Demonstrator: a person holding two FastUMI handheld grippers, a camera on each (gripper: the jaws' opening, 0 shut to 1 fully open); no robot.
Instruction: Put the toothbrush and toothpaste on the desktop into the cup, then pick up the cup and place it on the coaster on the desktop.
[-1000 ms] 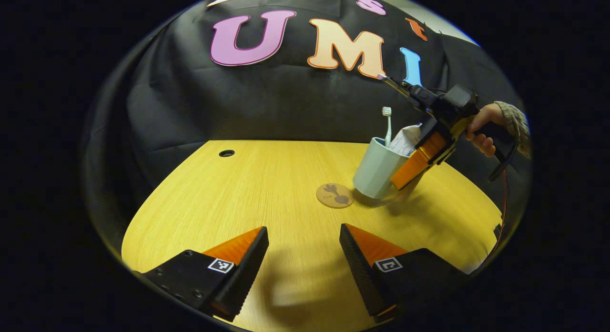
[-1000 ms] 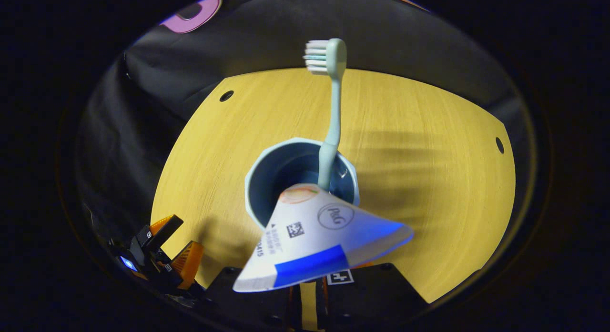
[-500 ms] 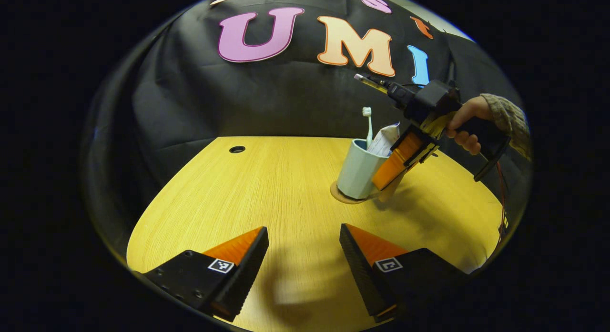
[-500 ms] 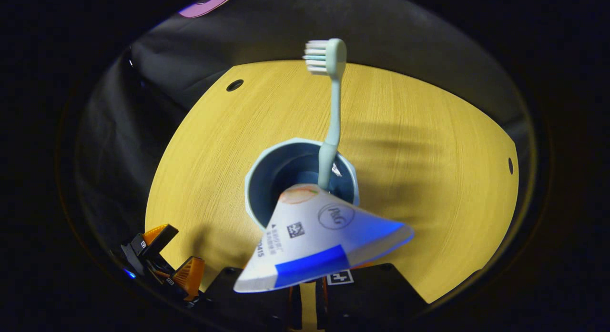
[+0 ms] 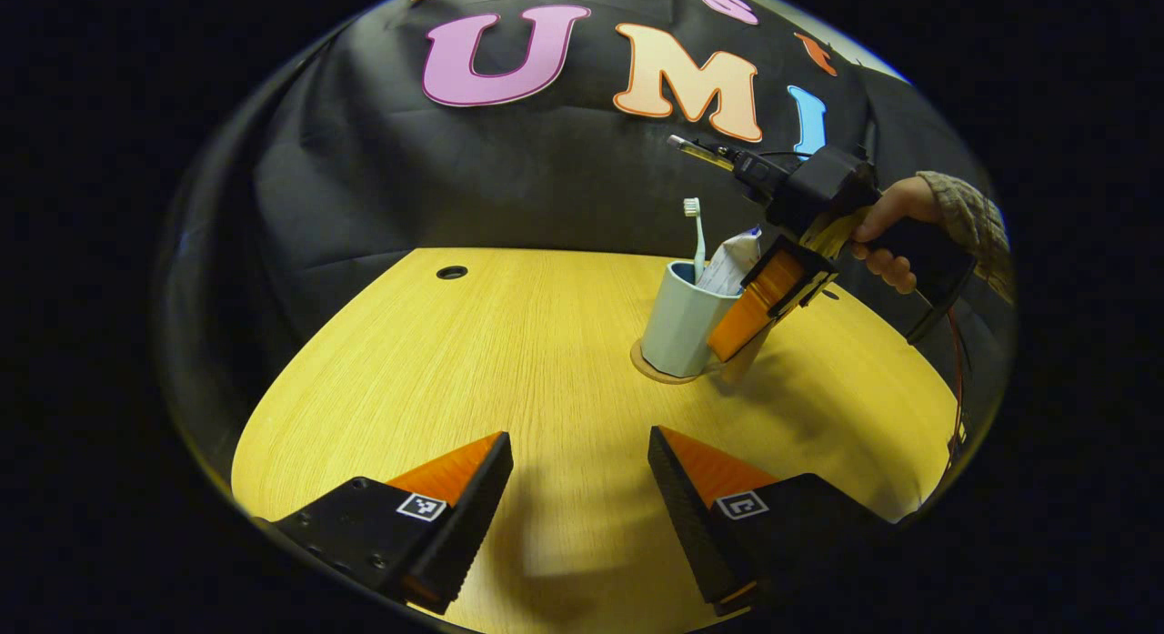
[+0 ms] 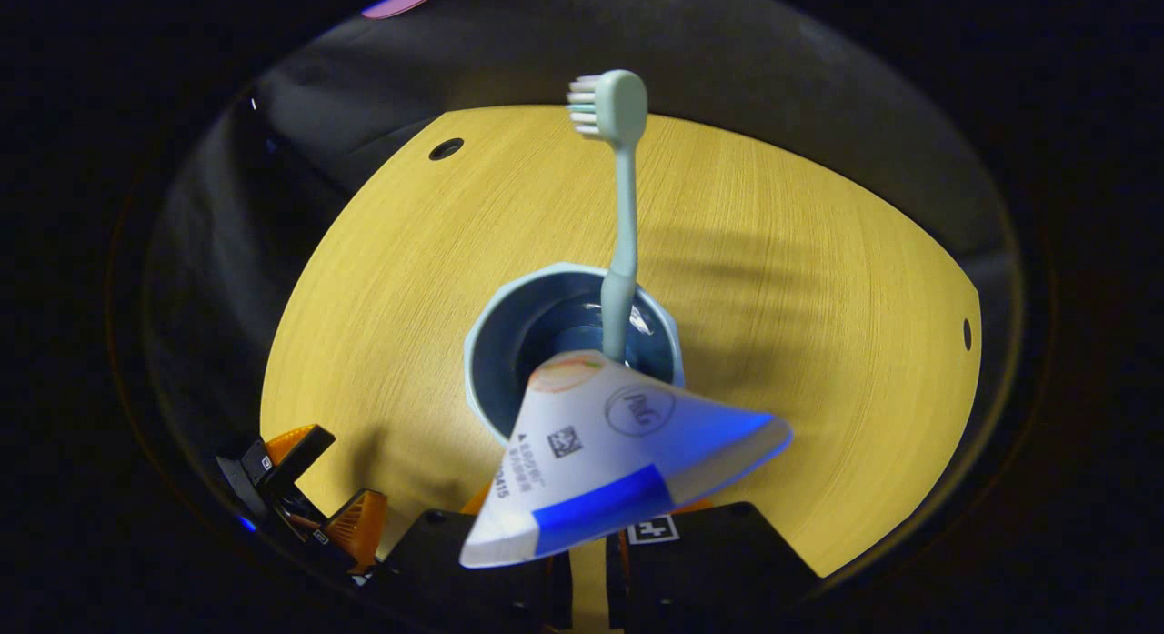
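A pale blue-green cup [image 5: 677,329] stands upright on the round brown coaster [image 5: 650,372], right of the table's middle. A mint toothbrush [image 5: 697,234] stands in it, bristles up, and the white toothpaste tube [image 5: 732,261] leans in it too. My right gripper [image 5: 720,338] is shut on the cup's near wall, one orange finger outside, the other hidden inside. In the right gripper view I look down into the cup [image 6: 491,361], past the toothbrush [image 6: 623,243] and the tube [image 6: 618,443], which covers my right gripper [image 6: 587,579]. My left gripper [image 5: 580,452] hovers open over the table's front.
The yellow wooden table [image 5: 509,361] has a cable hole [image 5: 451,273] at its far left. A hand [image 5: 896,234] with a knitted sleeve holds the right gripper's handle. The left gripper [image 6: 332,475] appears low and left in the right gripper view.
The right gripper carried the tilted cup leftward and lowered it onto the coaster, where it now stands upright. The left gripper stayed open and barely moved.
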